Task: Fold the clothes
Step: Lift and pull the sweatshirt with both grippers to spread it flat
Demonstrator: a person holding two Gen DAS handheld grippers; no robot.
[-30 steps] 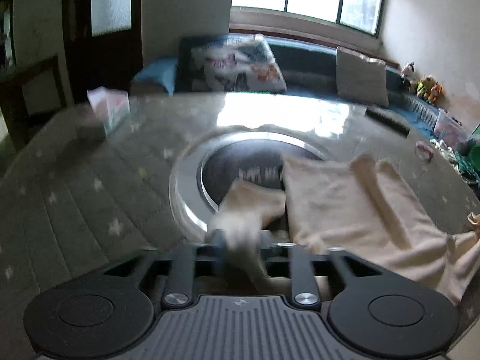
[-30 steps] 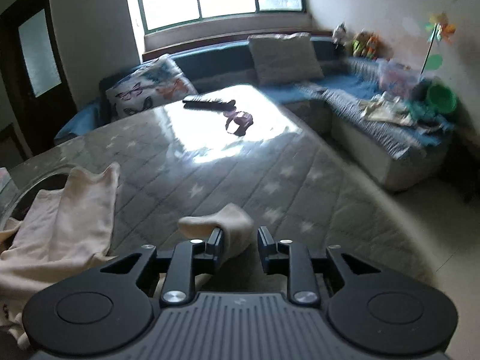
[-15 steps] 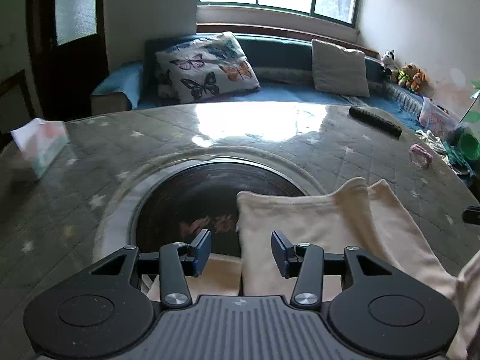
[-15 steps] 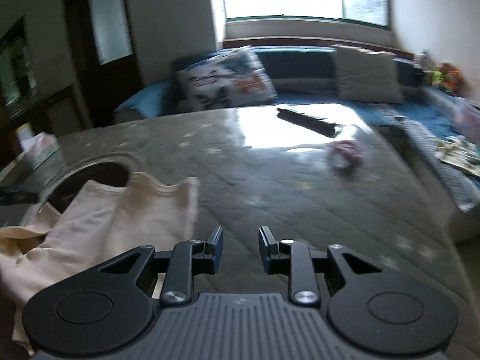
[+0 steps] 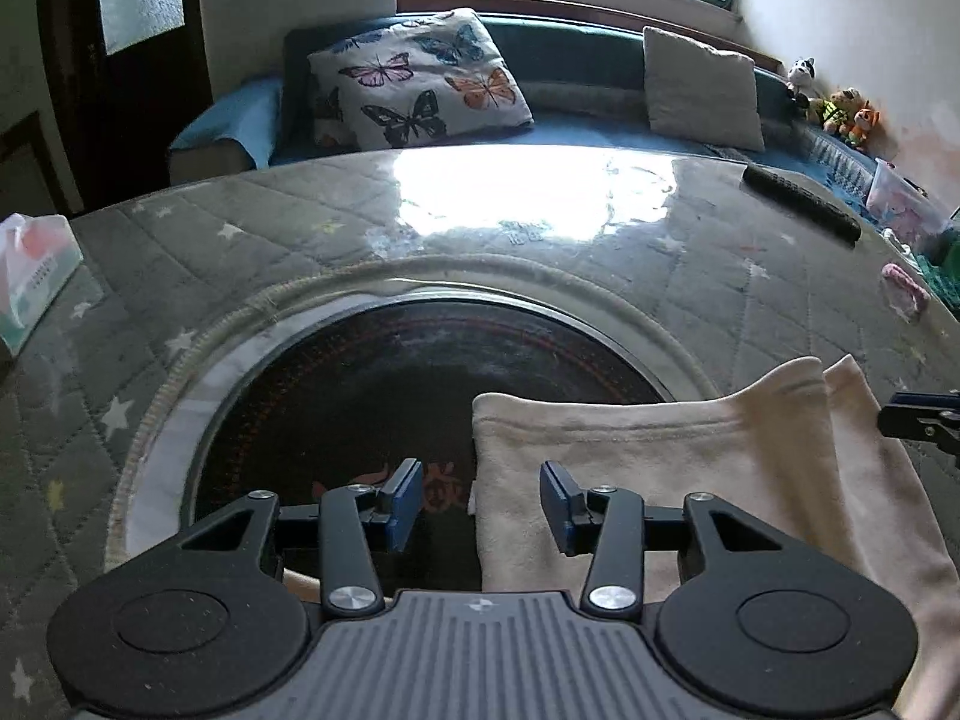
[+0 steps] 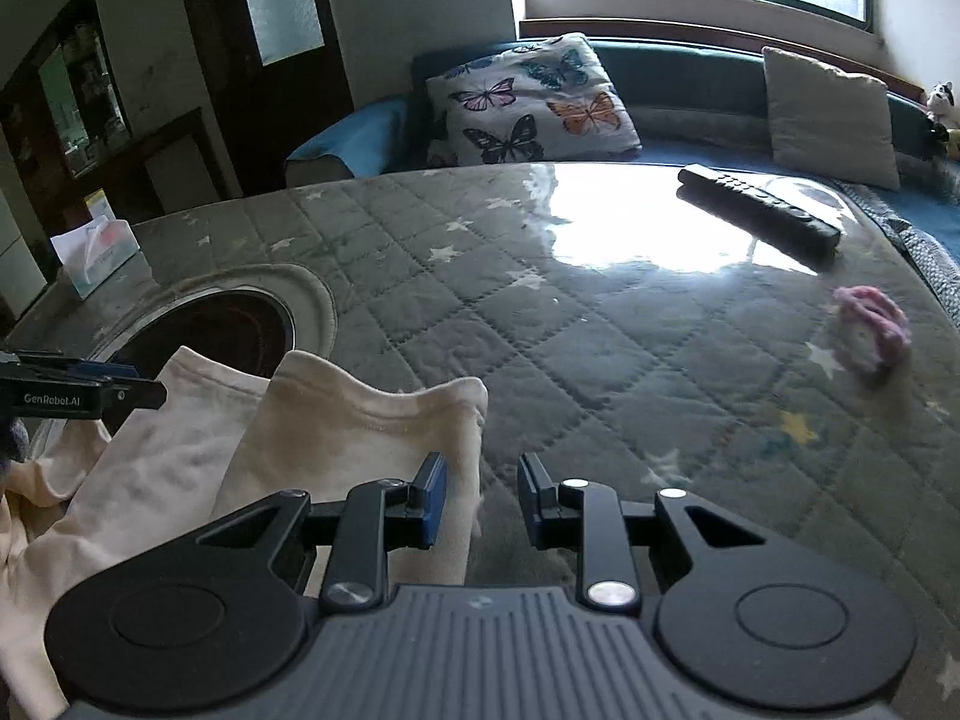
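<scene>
A cream garment (image 5: 660, 450) lies spread on the grey quilted table (image 5: 210, 240), partly over a round dark inset (image 5: 372, 396). My left gripper (image 5: 480, 507) hovers over the garment's left edge. Its jaws are closing, with that edge between them but no pad pressing on it. In the right wrist view the same garment (image 6: 336, 432) lies at the lower left. My right gripper (image 6: 480, 501) stands open a little over its right edge, the left finger above the cloth. Each gripper shows in the other's view: the right gripper (image 5: 918, 420), the left gripper (image 6: 78, 399).
A tissue box (image 5: 36, 276) stands at the table's left. A black remote (image 6: 759, 210) and a small pink item (image 6: 873, 324) lie at the far right. Behind the table runs a blue sofa with a butterfly pillow (image 5: 420, 90).
A second ago each gripper was shut on a fold of the cloth. Both have let go and shifted; the garment now lies flat, with each gripper over one side edge.
</scene>
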